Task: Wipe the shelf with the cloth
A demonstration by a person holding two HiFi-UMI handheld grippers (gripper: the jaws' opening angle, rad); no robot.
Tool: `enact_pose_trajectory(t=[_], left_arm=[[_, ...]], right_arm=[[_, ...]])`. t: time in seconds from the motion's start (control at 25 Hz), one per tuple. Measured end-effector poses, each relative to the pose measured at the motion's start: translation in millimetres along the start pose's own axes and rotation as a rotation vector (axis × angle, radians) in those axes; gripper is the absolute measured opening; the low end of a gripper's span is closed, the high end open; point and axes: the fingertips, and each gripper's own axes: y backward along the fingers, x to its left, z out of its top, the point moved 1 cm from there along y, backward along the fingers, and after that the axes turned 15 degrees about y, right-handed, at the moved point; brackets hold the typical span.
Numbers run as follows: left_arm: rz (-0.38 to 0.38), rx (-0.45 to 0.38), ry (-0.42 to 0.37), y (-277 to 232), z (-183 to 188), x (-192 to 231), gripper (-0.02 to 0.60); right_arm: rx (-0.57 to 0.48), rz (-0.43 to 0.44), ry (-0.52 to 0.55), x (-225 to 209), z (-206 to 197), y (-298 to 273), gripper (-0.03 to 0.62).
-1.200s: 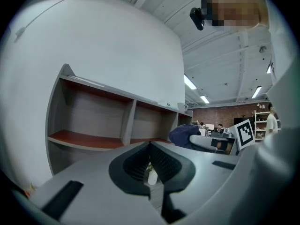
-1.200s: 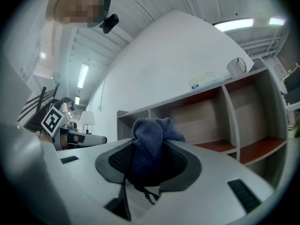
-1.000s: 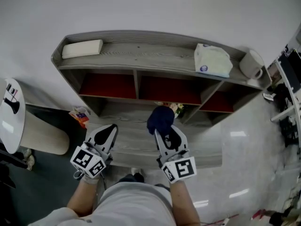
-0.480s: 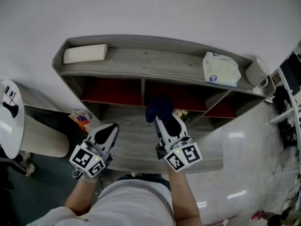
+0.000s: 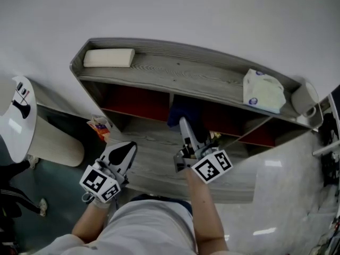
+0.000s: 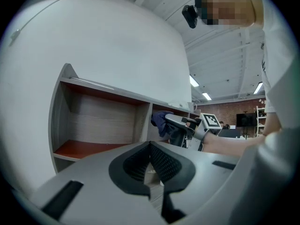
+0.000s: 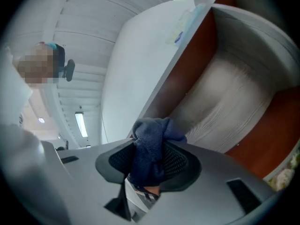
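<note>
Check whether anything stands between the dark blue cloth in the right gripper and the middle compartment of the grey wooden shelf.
Nothing visible does. The dark blue cloth, clamped in the right gripper, faces the grey wooden shelf's middle compartment, which looks bare.

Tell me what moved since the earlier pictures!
The right gripper, clamped on the cloth, went up and forward to the middle opening of the shelf, rolling onto its side as it went. The left gripper stayed low in front of the shelf, shut and empty.
</note>
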Motion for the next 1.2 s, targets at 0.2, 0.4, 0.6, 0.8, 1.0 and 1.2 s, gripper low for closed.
enact_pose_trajectory(t=[0.2, 0.4, 0.6, 0.8, 1.0, 1.2], left_arm=[[0.045, -0.005, -0.005, 0.3, 0.6, -2.7, 0.015], [0.077, -0.020, -0.001, 0.7, -2.6, -3.5, 0.015], [0.103, -0.032, 0.004, -0.2, -6.0, -1.0, 0.015], [0.113, -0.027, 0.010, -9.7, -8.8, -1.4, 0.015], [0.120, -0.019, 0.003, -19.0, -11.3, -4.3, 0.015], [0.144, -0.014, 0.010, -20.0, -18.4, -5.9, 0.015]], right_arm=[[-0.012, 0.056, -0.058, -0.6, 0.0, -20.2, 0.144], [-0.014, 0.112, -0.078, 1.1, -1.9, -39.0, 0.144], [-0.043, 0.143, -0.110, -1.7, 1.9, -50.4, 0.144], [-0.070, 0.163, -0.148, -9.9, 7.1, -55.7, 0.144], [-0.086, 0.170, -0.220, -22.8, 10.3, -71.9, 0.144], [-0.089, 0.132, -0.253, -42.2, 9.6, -88.4, 0.143]])
